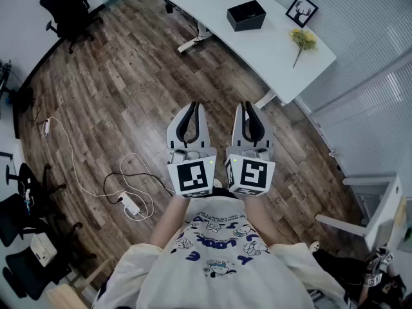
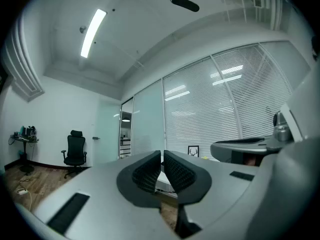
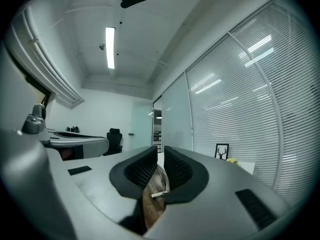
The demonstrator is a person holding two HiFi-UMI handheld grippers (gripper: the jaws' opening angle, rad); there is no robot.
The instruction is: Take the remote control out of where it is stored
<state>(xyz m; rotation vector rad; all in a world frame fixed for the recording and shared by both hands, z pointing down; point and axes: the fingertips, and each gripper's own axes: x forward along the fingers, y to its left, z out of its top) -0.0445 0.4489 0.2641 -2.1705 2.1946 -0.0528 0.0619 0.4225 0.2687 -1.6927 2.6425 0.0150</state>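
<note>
No remote control shows in any view. A black open-topped box (image 1: pixel 246 15) sits on the white desk (image 1: pixel 283 56) at the far side of the room; what it holds is hidden. Both grippers hang side by side in front of the person's chest, over the wood floor and well short of the desk. The left gripper (image 1: pixel 198 106) (image 2: pixel 162 154) is shut, its ribbed pads together with nothing between them. The right gripper (image 1: pixel 246 105) (image 3: pixel 161 150) is also shut and holds nothing. Both point level toward the desk and the window blinds.
On the desk stand a framed antler picture (image 1: pixel 301 9) and yellow flowers (image 1: pixel 304 40). A white power strip (image 1: pixel 132 205) with looping cables lies on the floor at the left. A black office chair (image 1: pixel 64 8) stands far left, and more chairs crowd the lower left.
</note>
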